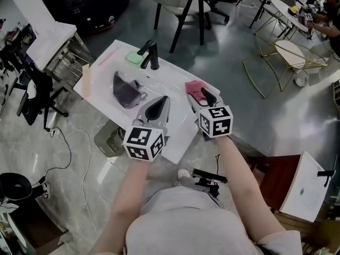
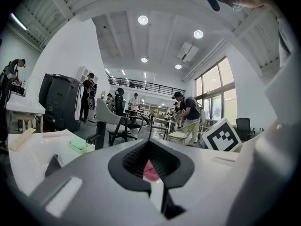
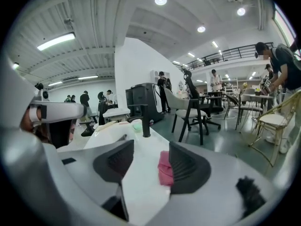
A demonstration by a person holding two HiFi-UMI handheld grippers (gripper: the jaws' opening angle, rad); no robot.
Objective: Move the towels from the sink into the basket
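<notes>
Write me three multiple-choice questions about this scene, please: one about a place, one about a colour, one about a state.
1. Where does the dark towel lie?
A. on the white sink, near the black faucet
B. on a chair seat
C. on the floor

2. What colour is the towel in front of the right gripper?
A. green
B. pink
C. yellow

3. How do the right gripper's jaws stand?
A. shut on a towel
B. shut on nothing
C. apart

Answers:
1 A: the head view shows it on the sink, just below the faucet in the picture.
2 B: the pink towel shows between the jaws in the right gripper view.
3 C: a wide gap with bare sink surface shows between them.
</notes>
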